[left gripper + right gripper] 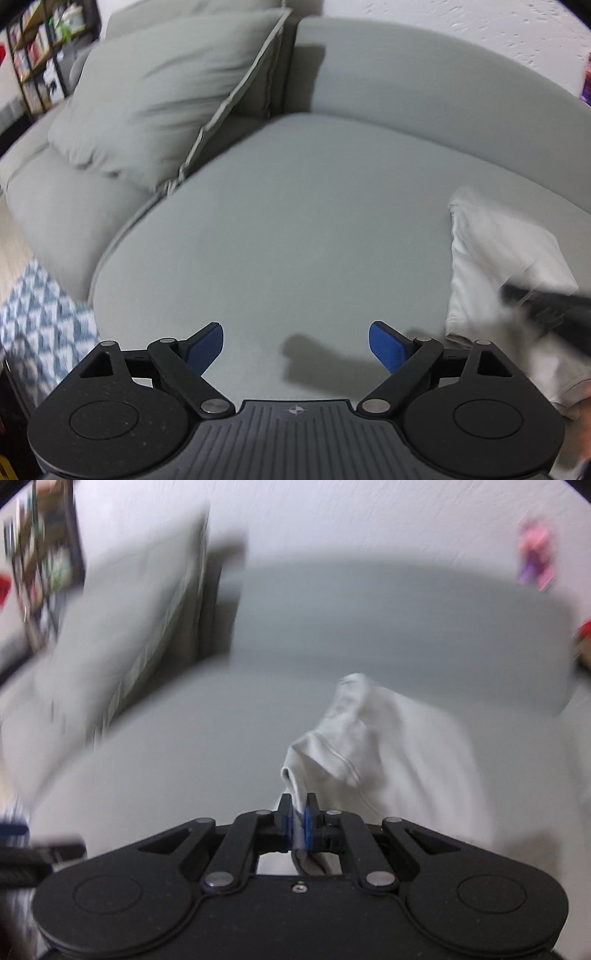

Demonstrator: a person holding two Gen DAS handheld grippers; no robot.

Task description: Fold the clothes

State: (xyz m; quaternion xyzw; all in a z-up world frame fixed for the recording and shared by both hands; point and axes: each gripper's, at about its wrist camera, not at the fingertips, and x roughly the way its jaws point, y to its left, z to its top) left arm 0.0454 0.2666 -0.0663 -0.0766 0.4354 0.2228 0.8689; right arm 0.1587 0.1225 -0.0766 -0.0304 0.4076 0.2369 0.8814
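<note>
Slip risk: right gripper (300, 814) clenches only a thin hem of white garment (388, 746), blurred mid-swing over sofa (295, 221); left gripper (296, 347) gapes empty.

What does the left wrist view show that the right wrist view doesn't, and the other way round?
Left wrist only: the left gripper open over bare sofa, a patterned rug at lower left, and the pillow reasonably sharp. Right wrist only: the right gripper shut on a fold of the white garment, and a blurred pink object by the wall. Both share the grey sofa, the pillow, the shelf at upper left, and the white garment lying at the right.
</note>
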